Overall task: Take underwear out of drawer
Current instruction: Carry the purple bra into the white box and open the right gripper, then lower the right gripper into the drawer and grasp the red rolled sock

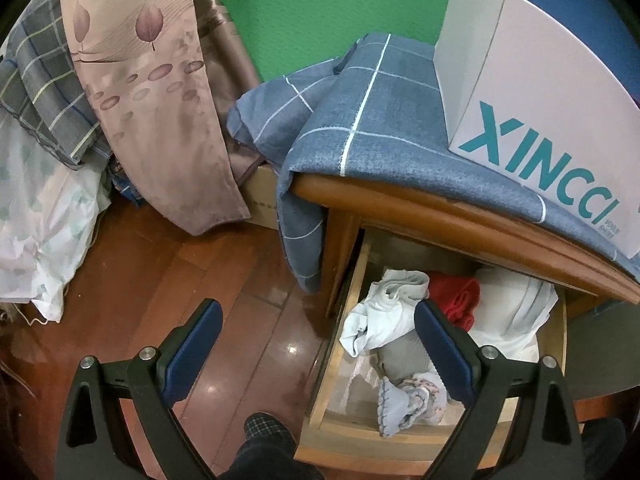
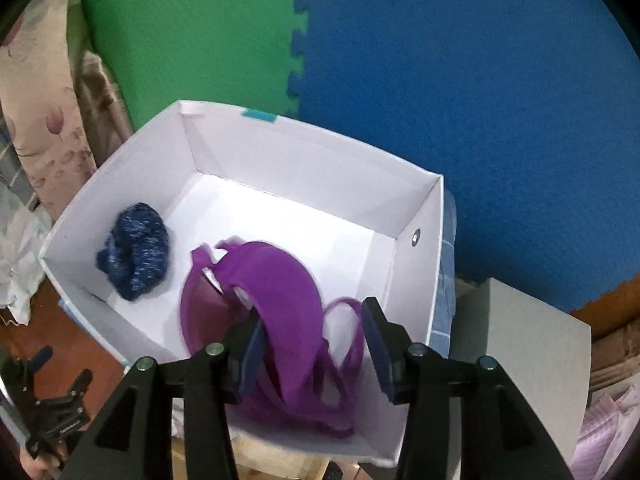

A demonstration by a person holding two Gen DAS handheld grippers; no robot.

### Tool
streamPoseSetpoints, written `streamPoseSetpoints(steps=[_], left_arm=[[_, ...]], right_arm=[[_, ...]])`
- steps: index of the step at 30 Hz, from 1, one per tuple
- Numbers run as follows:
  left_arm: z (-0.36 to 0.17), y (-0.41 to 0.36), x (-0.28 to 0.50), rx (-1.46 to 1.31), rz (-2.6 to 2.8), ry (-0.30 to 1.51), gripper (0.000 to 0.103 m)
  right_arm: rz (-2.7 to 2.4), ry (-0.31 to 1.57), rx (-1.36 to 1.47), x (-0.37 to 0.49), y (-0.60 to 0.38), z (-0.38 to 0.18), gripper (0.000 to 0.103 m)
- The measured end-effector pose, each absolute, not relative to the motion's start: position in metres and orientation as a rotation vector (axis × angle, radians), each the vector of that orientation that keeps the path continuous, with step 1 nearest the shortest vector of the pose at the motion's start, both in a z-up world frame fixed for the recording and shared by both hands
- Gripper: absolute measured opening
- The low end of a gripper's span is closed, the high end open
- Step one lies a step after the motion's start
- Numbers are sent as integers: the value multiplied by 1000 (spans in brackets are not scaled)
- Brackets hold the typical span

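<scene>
In the left wrist view the wooden drawer stands pulled out under the nightstand top. It holds a pale blue-white garment, a red cloth, a white cloth and a small floral underwear piece. My left gripper is open above the drawer's left edge, holding nothing. In the right wrist view a purple bra lies blurred in the white box, draped between the parted pads of my right gripper. A dark blue knitted piece lies at the box's left.
The white box stands on a blue checked cloth covering the nightstand. Curtains and bedding hang at the left over the wooden floor. A person's slippered foot is near the drawer front. Green and blue foam mats line the wall.
</scene>
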State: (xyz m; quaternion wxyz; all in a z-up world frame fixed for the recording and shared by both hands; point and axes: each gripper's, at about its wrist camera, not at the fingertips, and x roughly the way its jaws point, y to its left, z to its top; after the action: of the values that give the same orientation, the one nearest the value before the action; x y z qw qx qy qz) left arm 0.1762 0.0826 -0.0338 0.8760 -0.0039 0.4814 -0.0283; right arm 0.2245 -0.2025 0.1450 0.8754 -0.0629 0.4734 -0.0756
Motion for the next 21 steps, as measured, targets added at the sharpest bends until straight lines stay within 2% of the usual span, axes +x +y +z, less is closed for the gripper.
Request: streamPoseSetpoints(steps=[4,11,15,21], left_arm=[[-33,84,175,4,-57,1004,95],[-31,97,176,-37,-31,1005,95],[-28,101,173,-46,-24,993,95],[-28,106,171,-56,-18,989,95]], right_arm=[[-116,964,-147,205,-192,157,49],[111,882,-148,121,-152,168,49],[232,882,-165,91,-124,136,49],[316,968,-242,89,-88,51,49]])
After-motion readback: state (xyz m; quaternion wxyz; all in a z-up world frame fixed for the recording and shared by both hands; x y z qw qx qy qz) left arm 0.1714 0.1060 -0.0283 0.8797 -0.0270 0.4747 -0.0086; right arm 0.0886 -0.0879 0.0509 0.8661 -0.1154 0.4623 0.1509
